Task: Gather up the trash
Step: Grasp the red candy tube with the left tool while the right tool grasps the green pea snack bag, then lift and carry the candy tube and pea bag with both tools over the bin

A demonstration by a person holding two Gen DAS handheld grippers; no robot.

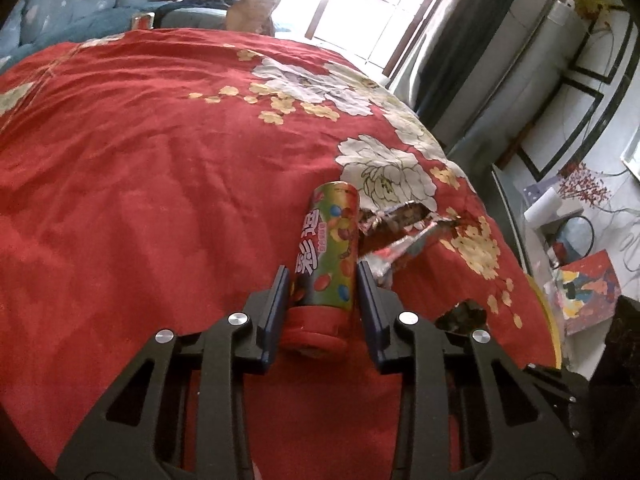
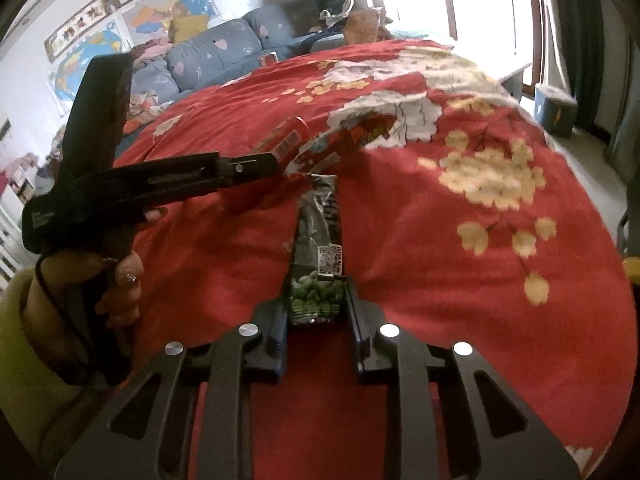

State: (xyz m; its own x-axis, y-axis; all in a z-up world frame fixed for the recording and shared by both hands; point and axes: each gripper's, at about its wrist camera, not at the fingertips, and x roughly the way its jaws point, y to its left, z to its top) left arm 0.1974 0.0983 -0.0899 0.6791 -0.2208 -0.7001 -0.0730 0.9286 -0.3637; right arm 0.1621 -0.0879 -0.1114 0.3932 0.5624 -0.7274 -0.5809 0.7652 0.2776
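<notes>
Black linkage of each gripper is filling the lower frame in both wrist views. Beneath everything a red floral bedspread point(image 1: 140, 152) is lying spread across the bed.

Left gripper point(image 1: 322, 286) is clamping a candy tube point(image 1: 328, 252) near its red cap; both pads are pressing the tube's sides, tube lying on the bedspread. Just right of it a torn foil wrapper point(image 1: 396, 232) is lying crumpled, touching the tube.

Right gripper point(image 2: 316, 300) is pinching a green pea snack packet point(image 2: 318, 240) at its near end, jaws closed on it, packet stretching away flat on the cloth.

A hand point(image 2: 80, 280) in a yellow-green sleeve is gripping the left tool's handle.
</notes>
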